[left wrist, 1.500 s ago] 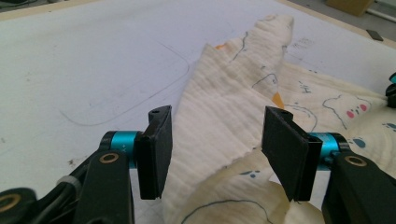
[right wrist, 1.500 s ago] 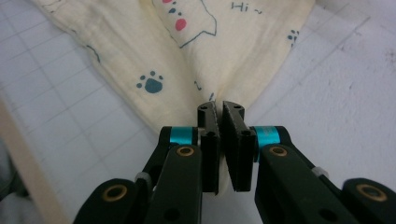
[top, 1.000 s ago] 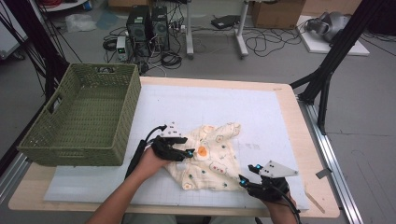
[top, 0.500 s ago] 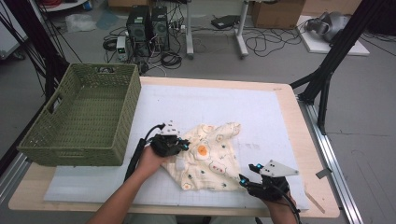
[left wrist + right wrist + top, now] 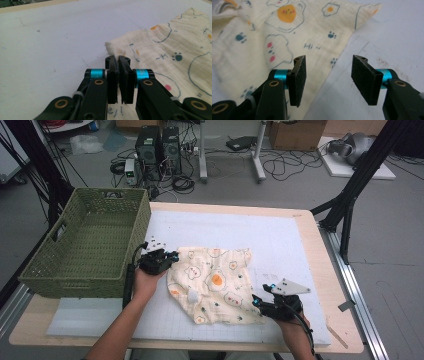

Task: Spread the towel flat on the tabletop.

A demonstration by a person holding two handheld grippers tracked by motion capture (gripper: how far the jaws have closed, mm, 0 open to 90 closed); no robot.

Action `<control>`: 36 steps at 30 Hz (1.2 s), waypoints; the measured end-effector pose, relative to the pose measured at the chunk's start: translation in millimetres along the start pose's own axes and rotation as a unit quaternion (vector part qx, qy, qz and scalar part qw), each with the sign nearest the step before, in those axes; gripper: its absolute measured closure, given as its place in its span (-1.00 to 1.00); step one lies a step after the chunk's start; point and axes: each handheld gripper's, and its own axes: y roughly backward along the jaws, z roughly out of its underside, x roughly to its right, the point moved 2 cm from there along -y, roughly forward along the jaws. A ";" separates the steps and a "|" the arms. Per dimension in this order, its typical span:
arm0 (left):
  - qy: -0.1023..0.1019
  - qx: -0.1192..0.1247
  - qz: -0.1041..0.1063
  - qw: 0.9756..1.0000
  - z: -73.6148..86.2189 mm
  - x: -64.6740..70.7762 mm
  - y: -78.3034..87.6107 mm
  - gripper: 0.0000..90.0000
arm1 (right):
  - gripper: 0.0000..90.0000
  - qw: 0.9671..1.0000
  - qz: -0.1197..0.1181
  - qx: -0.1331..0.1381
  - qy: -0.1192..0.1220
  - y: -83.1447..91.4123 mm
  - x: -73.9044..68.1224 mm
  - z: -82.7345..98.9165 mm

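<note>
A cream cloth [image 5: 215, 285] printed with eggs and paw marks lies partly spread on the white mat [image 5: 285, 240]. My left gripper [image 5: 173, 255] is at the cloth's upper left corner. Its jaws have just been closing and now stand pressed together [image 5: 117, 59] on the cloth's edge [image 5: 175, 50], with the corner poking out past the tips. My right gripper [image 5: 257, 301] is at the cloth's lower right corner. It is open [image 5: 327, 68], and the cloth's slanting edge [image 5: 287, 32] runs under the gap without touching the pads.
A green woven basket [image 5: 85, 240] stands on the left of the table, close beside my left hand. The wooden table edge [image 5: 320, 270] runs along the right of the mat. Computers and cables lie on the floor beyond the table.
My left gripper has moved left toward the basket, shut on the cloth's corner, and the bunched cloth has been drawn out flatter. My right gripper has shifted slightly toward the cloth.
</note>
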 end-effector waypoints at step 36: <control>0.039 -0.005 0.012 0.999 3.6 5.7 -18.8 0.20 | 0.55 0.983 0.157 -0.050 -0.081 -86.5 85.2 -39.0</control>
